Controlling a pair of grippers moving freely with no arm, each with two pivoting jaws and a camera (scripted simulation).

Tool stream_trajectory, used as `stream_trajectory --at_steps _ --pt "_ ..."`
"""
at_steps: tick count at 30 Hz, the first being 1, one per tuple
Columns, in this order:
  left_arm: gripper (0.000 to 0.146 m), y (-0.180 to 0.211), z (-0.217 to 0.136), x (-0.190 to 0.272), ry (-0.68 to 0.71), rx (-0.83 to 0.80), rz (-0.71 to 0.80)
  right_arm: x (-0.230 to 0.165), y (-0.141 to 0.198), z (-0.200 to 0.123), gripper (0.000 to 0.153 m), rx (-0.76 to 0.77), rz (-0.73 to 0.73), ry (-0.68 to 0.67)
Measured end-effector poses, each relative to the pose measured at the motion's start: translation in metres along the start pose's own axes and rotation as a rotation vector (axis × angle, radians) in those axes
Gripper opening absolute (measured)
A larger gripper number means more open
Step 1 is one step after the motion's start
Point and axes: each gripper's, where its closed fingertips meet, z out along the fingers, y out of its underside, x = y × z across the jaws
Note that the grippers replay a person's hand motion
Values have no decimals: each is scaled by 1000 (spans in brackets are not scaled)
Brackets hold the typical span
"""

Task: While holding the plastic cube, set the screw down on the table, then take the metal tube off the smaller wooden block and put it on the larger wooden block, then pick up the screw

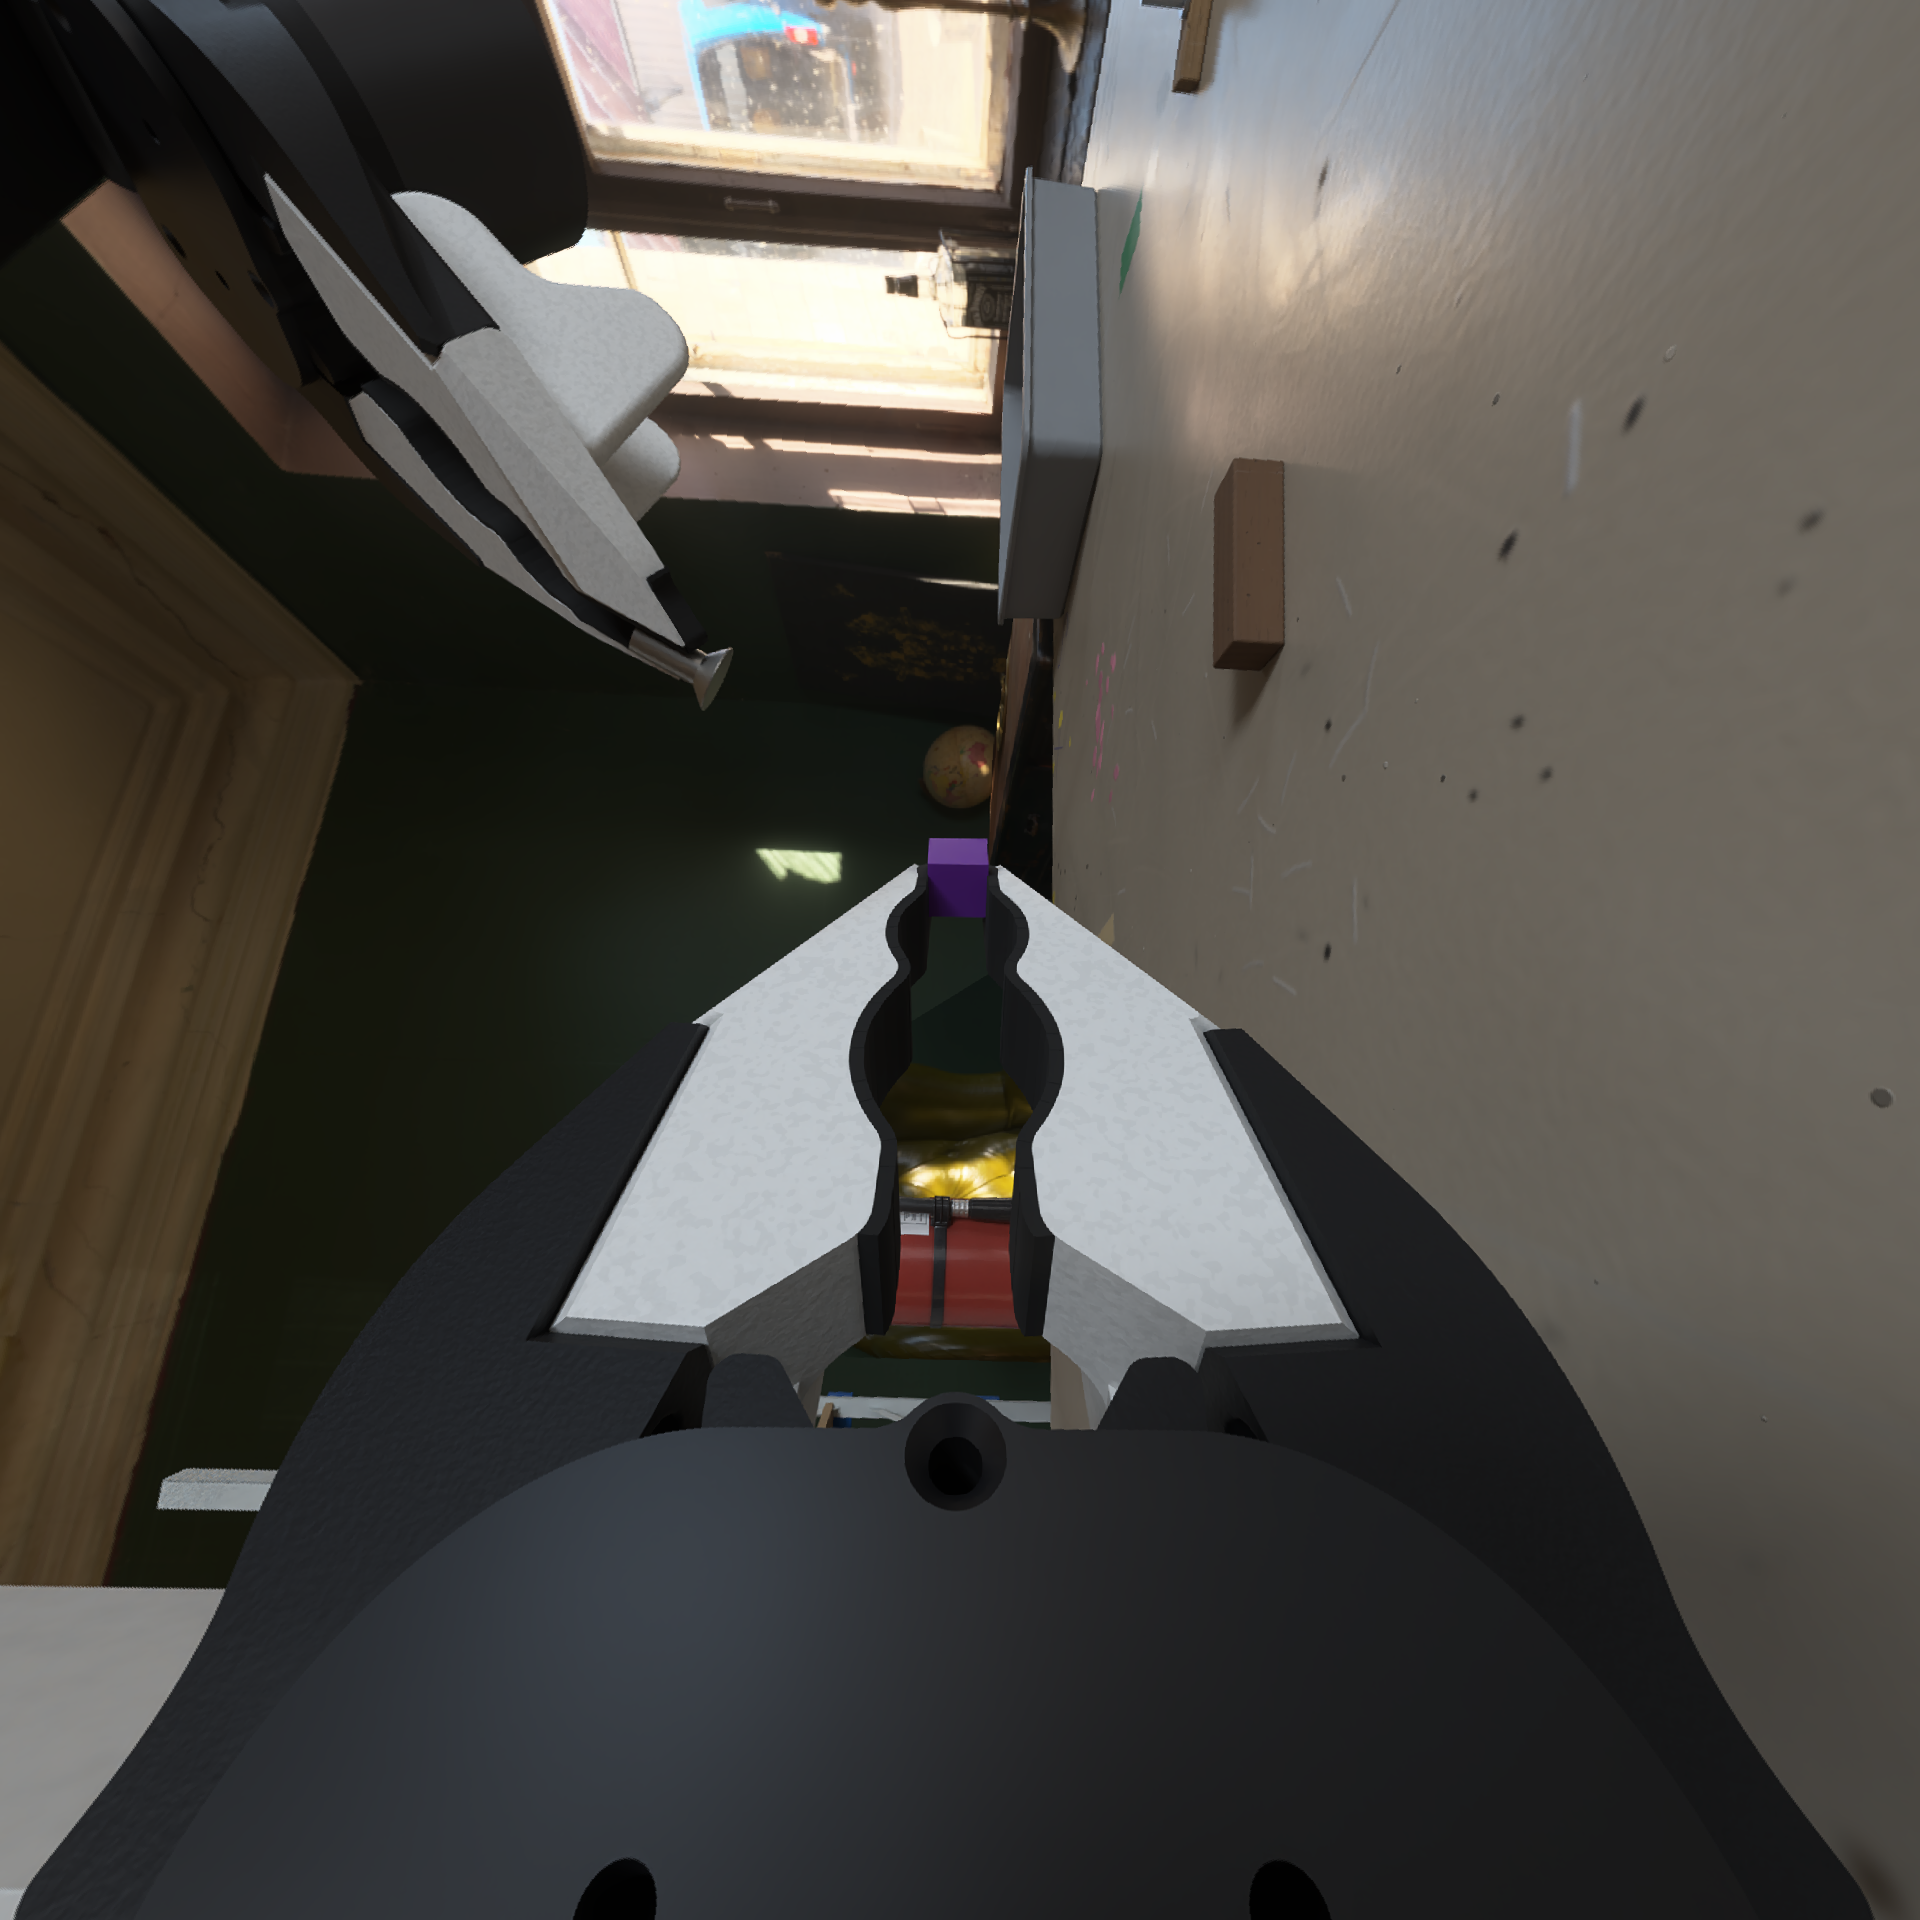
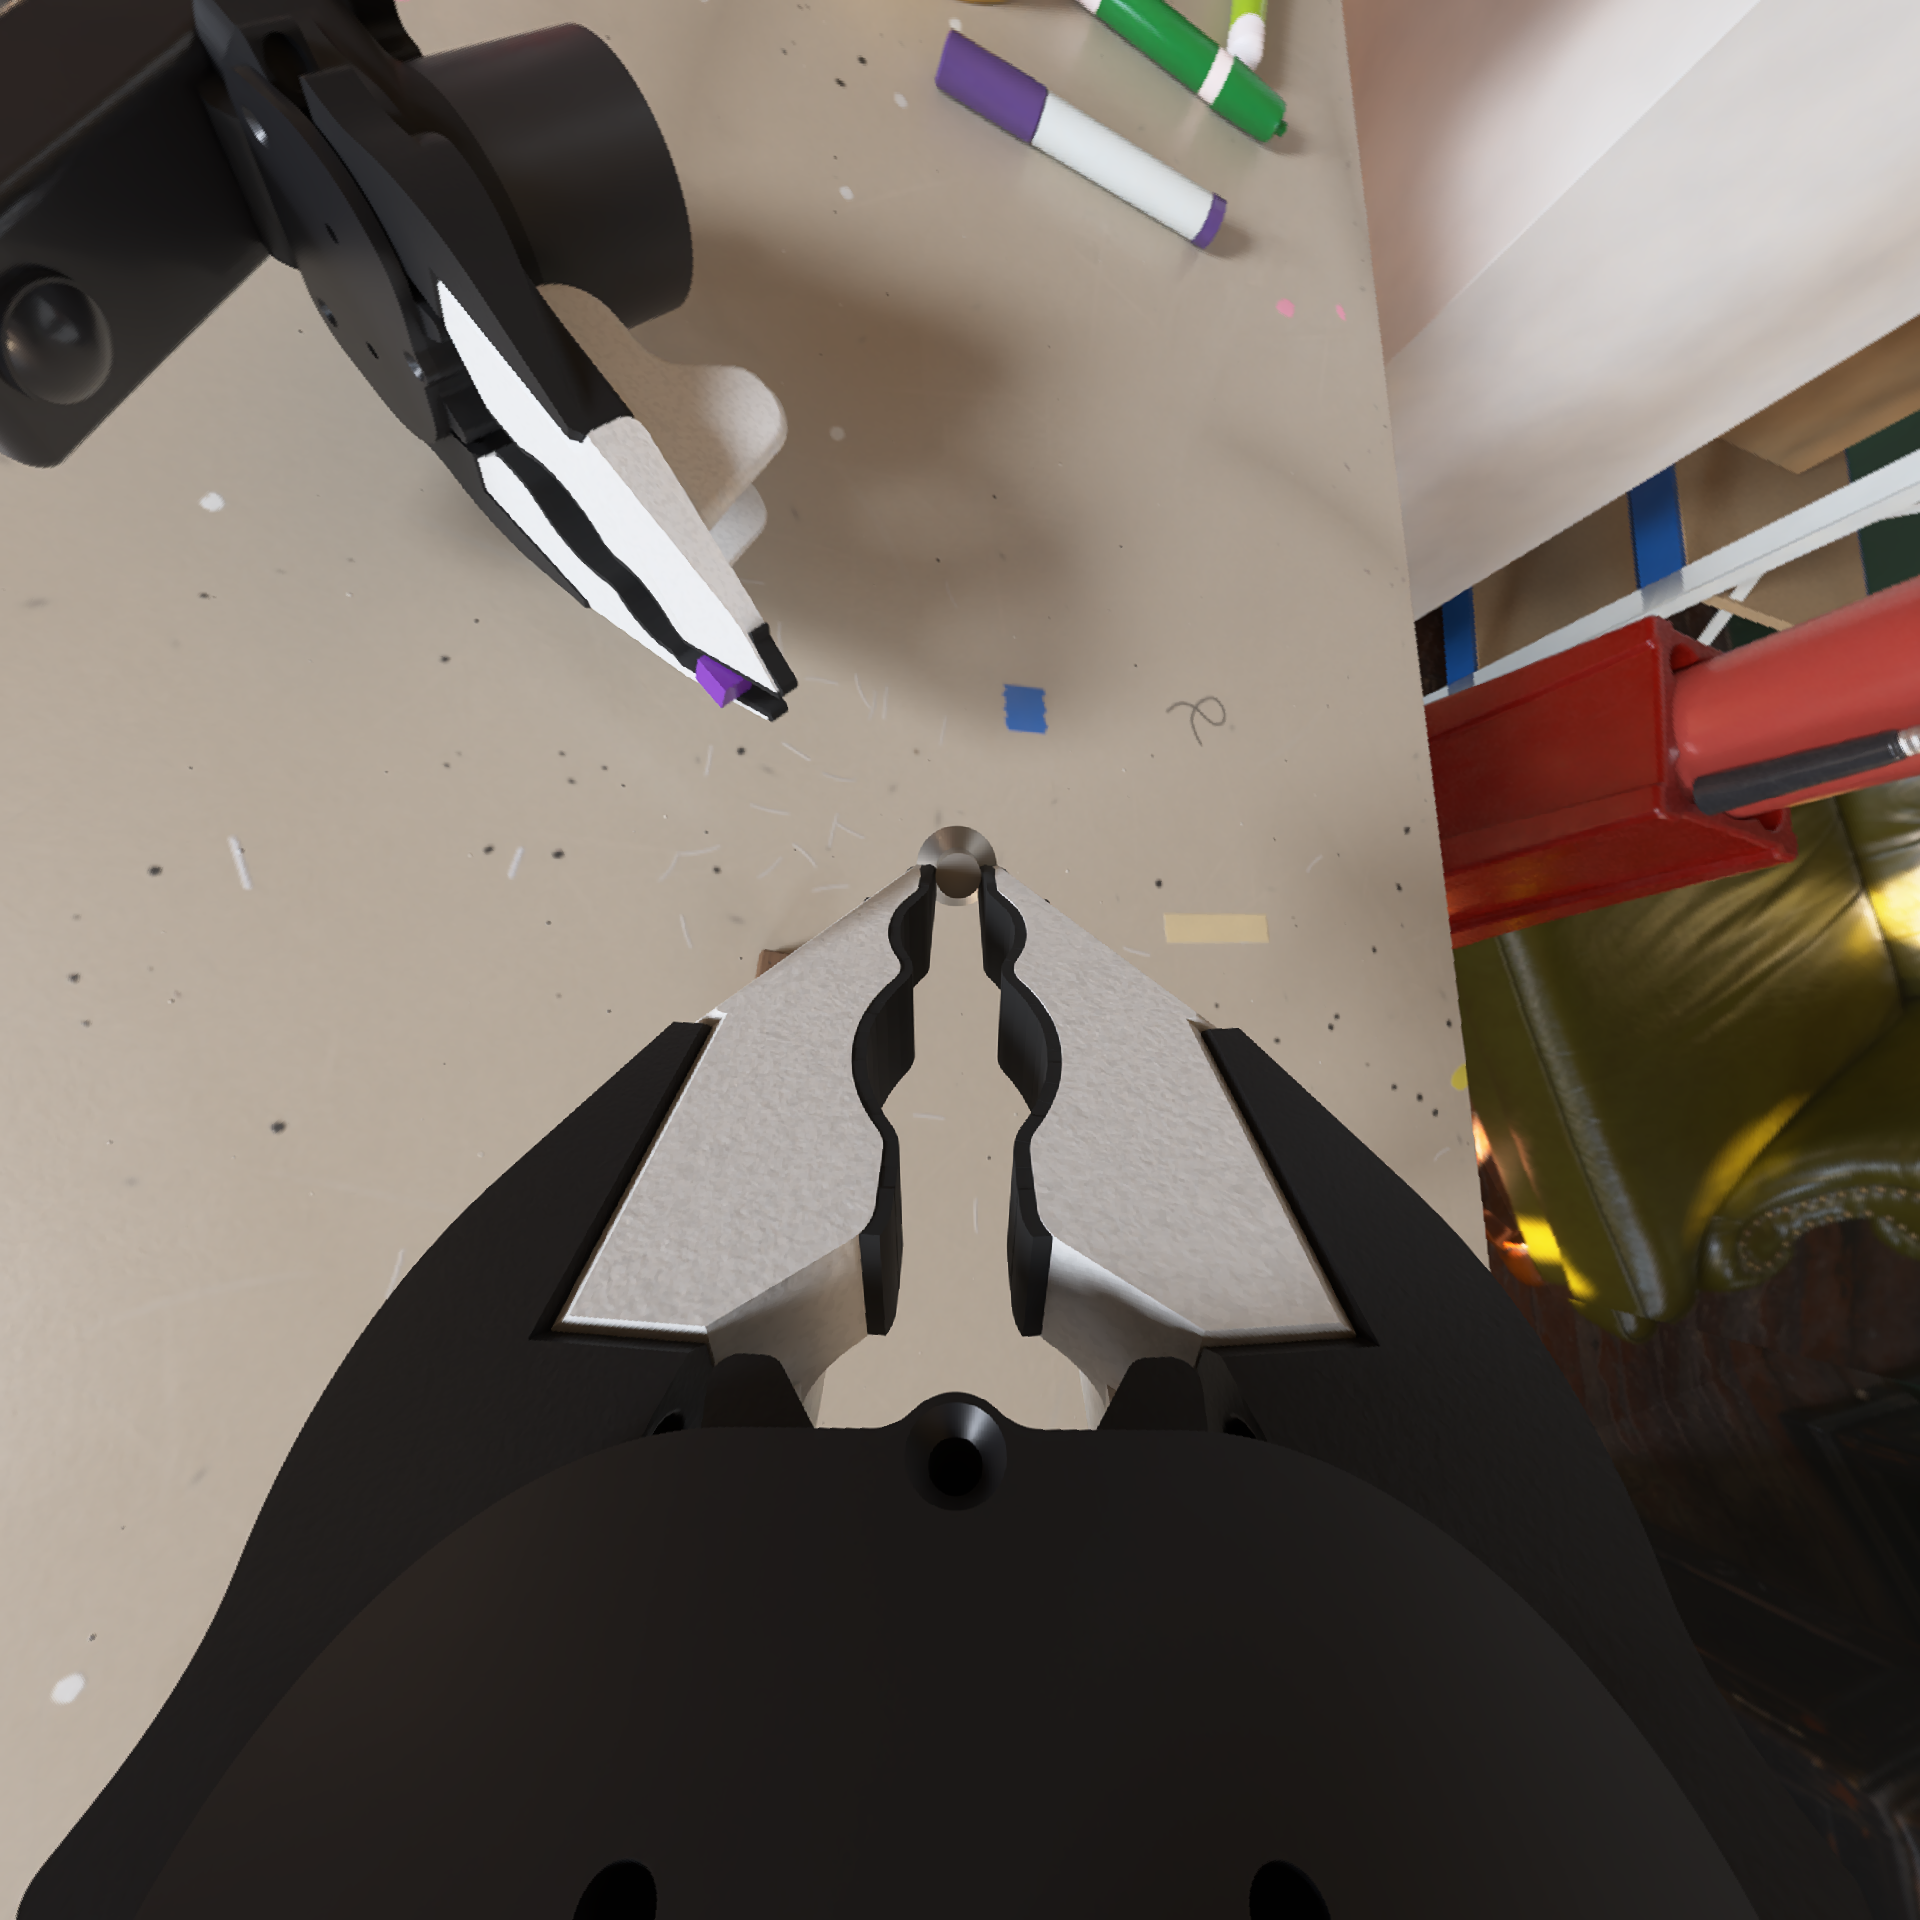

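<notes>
pinching the purple cube (image 1: 957,879) at their tips, the left gripper (image 1: 957,883) fingers hang above the counter (image 1: 1558,935), near a wooden block (image 1: 1250,564) lying on it. the right gripper (image 2: 957,878) fingers are clamped on the screw (image 2: 957,859), raised over the counter, well apart from two markers (image 2: 1081,140).

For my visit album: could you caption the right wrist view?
Right gripper pinching a metal screw above the speckled table, left gripper holding a purple cube.

left gripper (image 1: 957,881): fingers nearly closed, clamping | right gripper (image 2: 957,878): fingers nearly closed, clamping
</notes>
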Motion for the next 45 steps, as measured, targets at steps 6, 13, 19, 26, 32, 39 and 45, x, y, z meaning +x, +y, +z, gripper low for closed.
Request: stream_trajectory --at_steps 6,13,19,26,32,39,45 --pt "9 -1 0 0 0 5 -3 8 11 -9 8 -24 33 38" --pt "9 0 0 -1 4 5 -16 14 19 -16 8 -49 56 69" --pt "9 1 0 0 12 5 -29 12 20 -13 8 -62 54 54" --pt "9 2 -1 -1 12 10 -47 11 23 -10 8 -70 59 41" --pt "9 2 -1 -1 15 10 -46 9 24 -6 8 -74 65 18" --pt "9 2 -2 -1 17 10 -46 8 24 -5 8 -79 64 15" --pt "9 2 -2 0 23 13 -49 11 38 -7 8 -136 111 39"
